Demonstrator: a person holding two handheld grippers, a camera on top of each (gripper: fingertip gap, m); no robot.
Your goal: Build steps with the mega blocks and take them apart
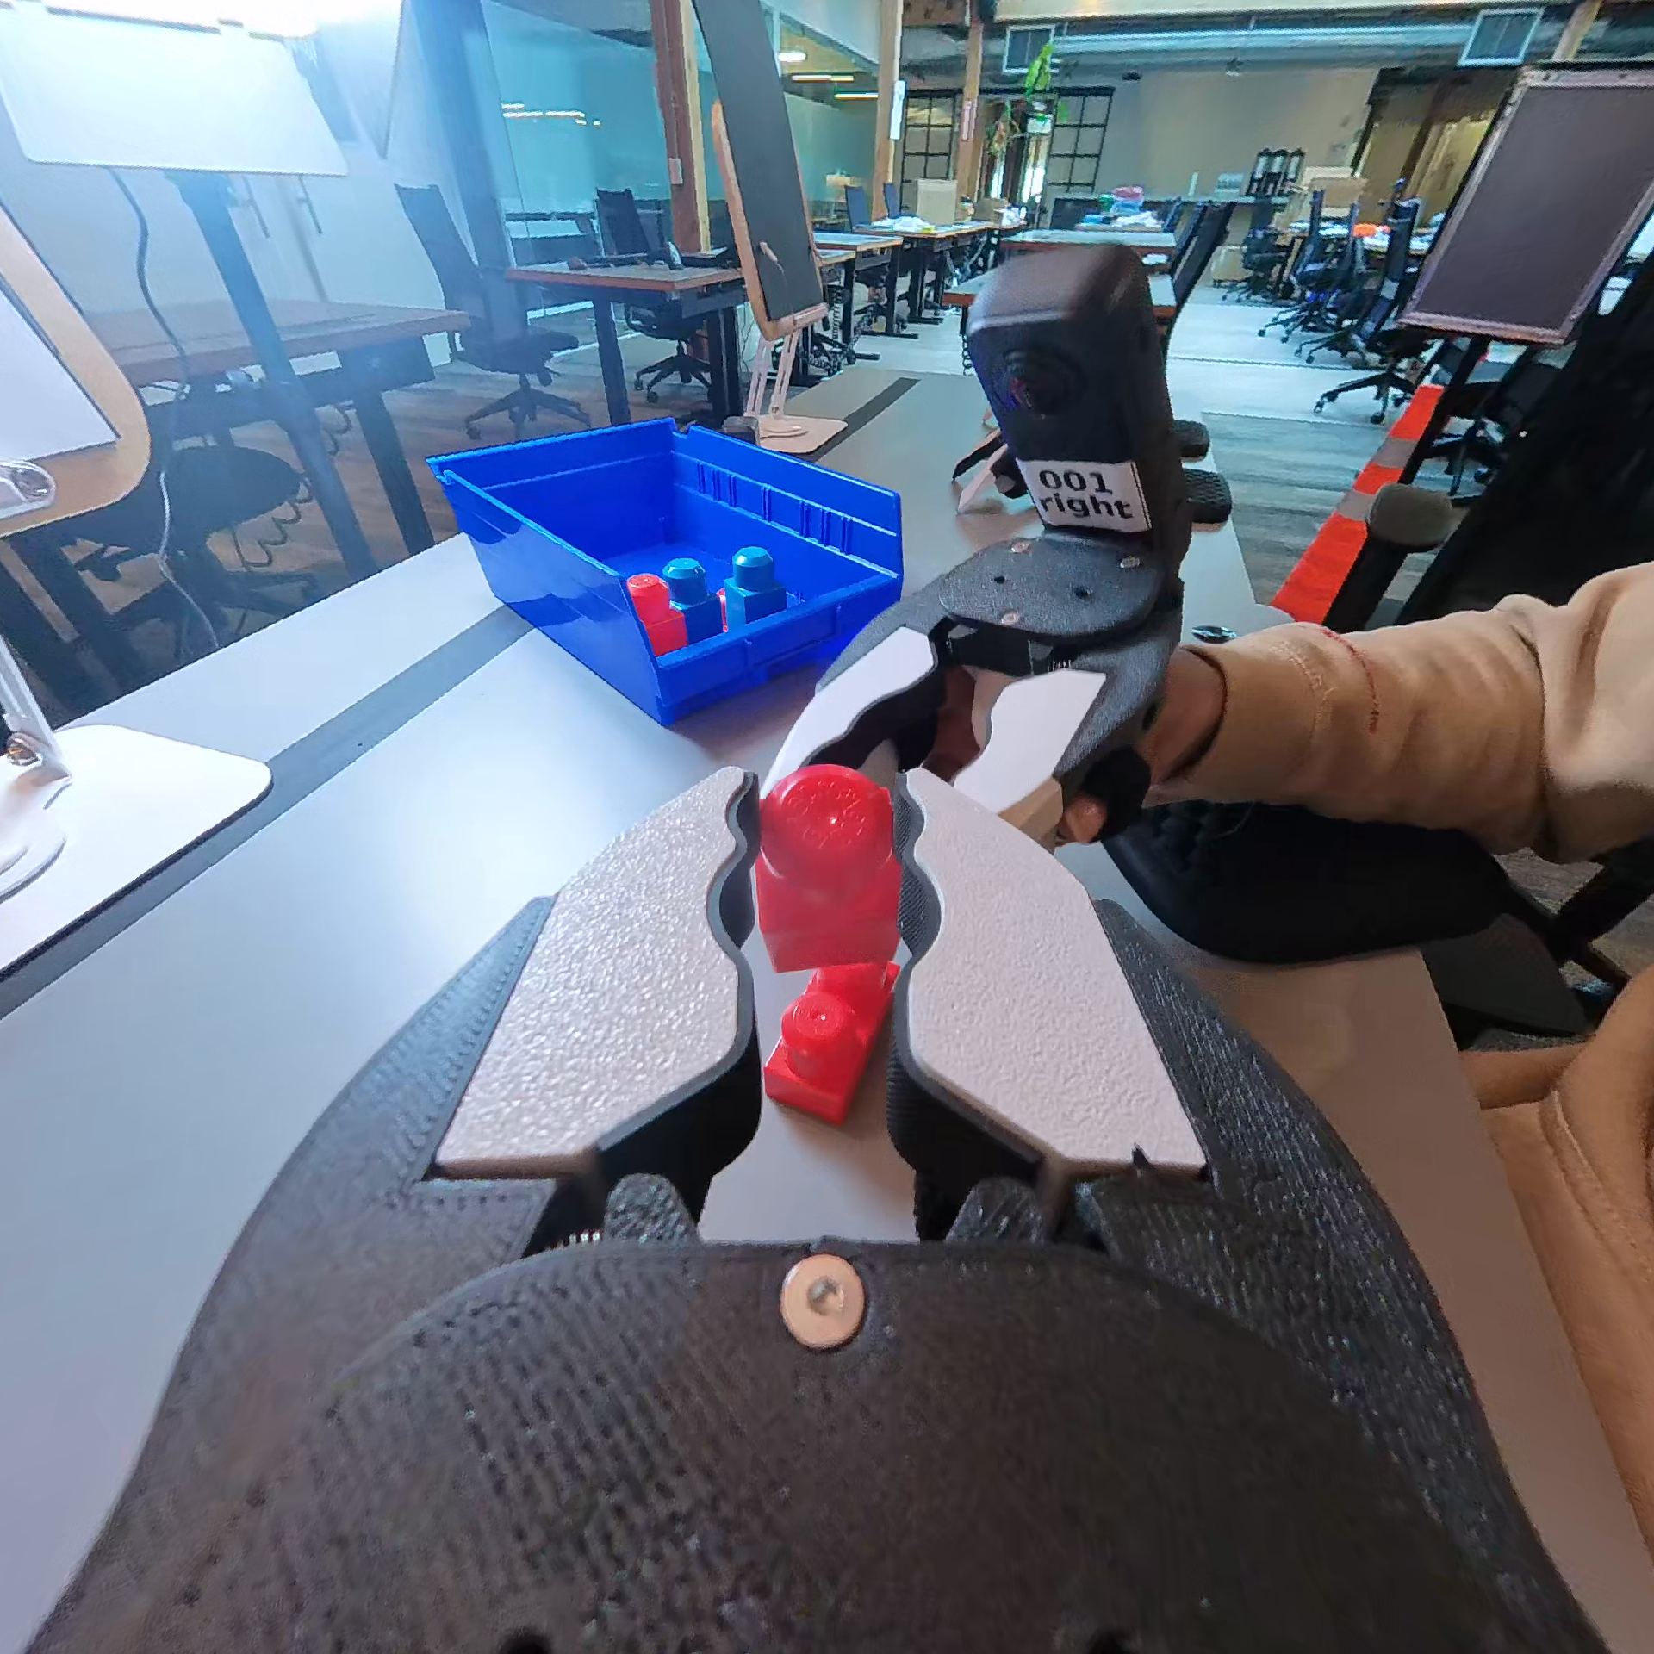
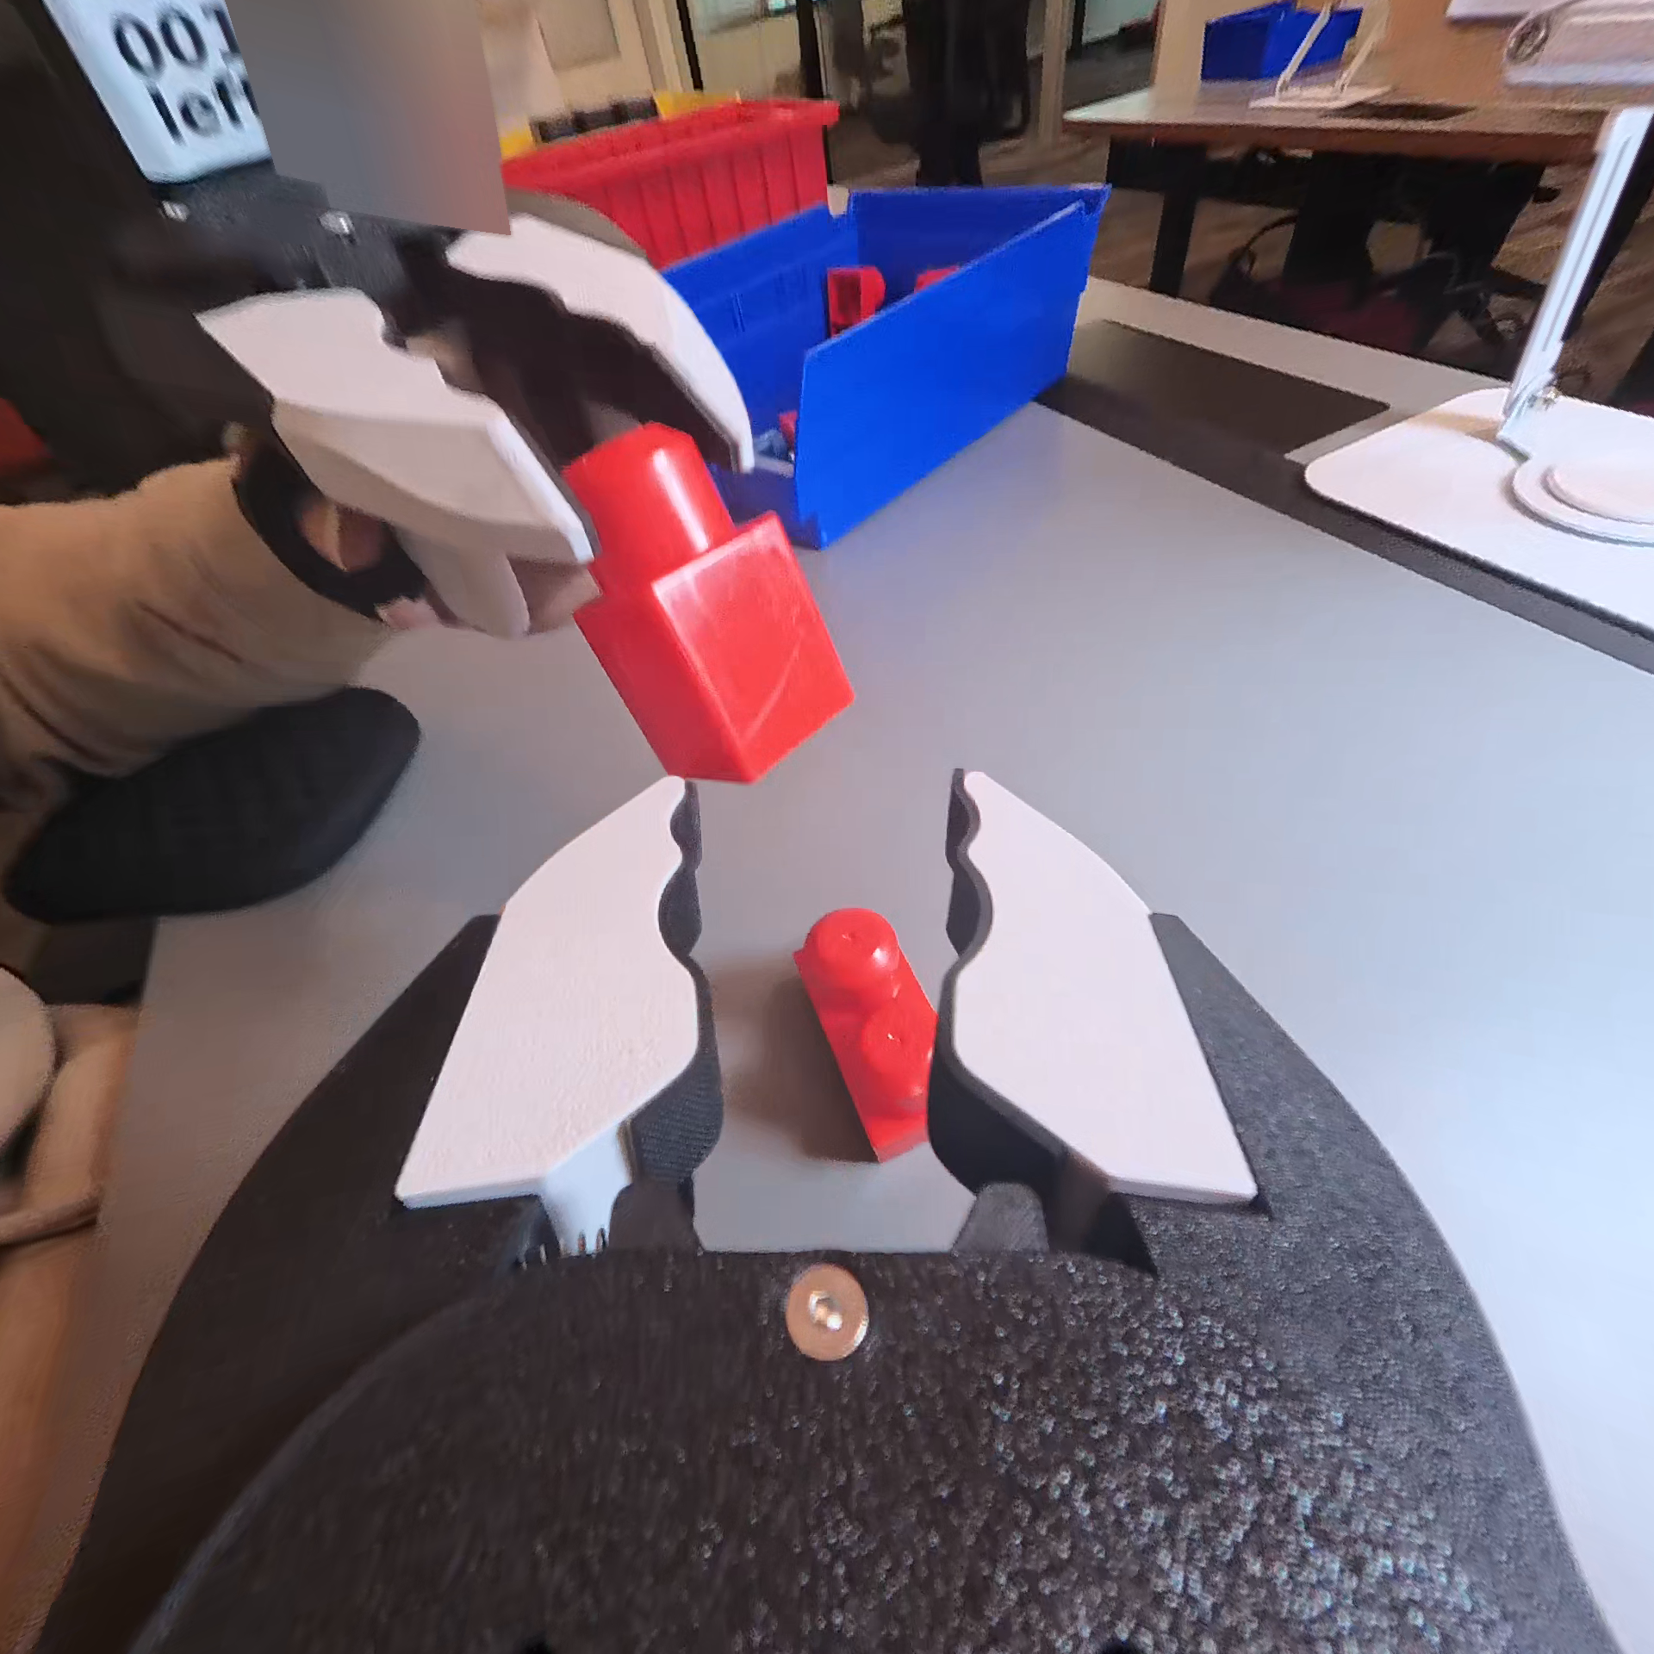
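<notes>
Left tongs [image 1: 828, 882] clamped on a tall red single-stud plastic block [image 1: 828, 873], held tilted in the air above the grey table [image 1: 358, 895]. Right tongs [image 2: 823, 882] parted wide and empty, straddling without touching a flat red two-stud plastic block [image 2: 868, 1029] lying on the table directly below the raised block. Blue open-front plastic bin [image 1: 573, 546] at 11 o'clock from the left tongs, well apart, containing one red and two blue blocks [image 1: 707, 591].
</notes>
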